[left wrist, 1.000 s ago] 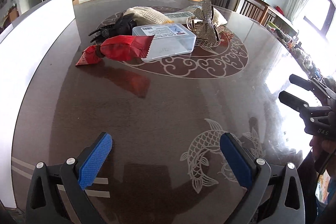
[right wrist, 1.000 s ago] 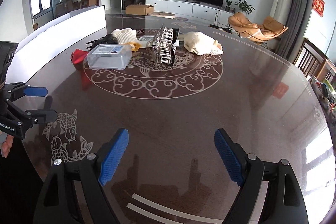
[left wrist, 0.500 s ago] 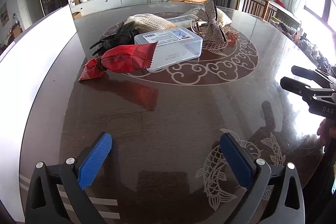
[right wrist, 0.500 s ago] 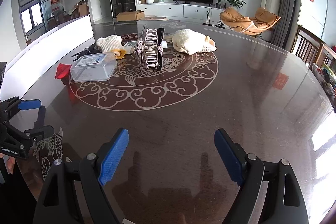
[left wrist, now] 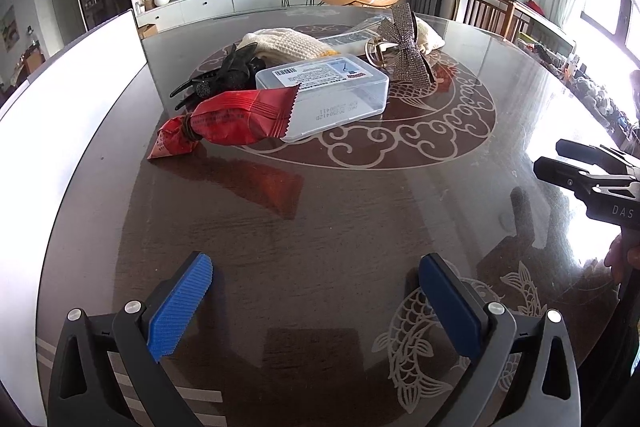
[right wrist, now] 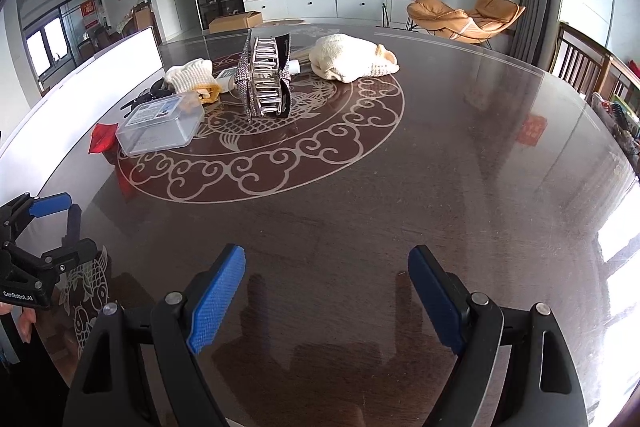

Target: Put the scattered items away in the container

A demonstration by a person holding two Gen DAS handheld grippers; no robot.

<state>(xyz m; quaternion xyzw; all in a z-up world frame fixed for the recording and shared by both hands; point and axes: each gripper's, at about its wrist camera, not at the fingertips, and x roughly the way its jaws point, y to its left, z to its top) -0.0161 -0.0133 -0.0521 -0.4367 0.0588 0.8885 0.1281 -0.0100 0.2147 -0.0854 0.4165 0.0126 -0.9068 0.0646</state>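
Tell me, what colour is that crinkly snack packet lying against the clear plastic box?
Red. The snack packet shows best in the left wrist view.

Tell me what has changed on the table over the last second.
Only the grippers moved. The right gripper rolled and eased lower toward the table; the left gripper turned slightly. Both are open and empty. The plastic box, red packet, bow clip and knit items stayed put.

A clear lidded box (left wrist: 324, 95) lies flat near the table's (left wrist: 320, 227) middle, a red packet (left wrist: 236, 119) leaning on it; black clip (left wrist: 224, 75), knit gloves (left wrist: 288, 43) and rhinestone bow (left wrist: 408, 51) lie beyond.
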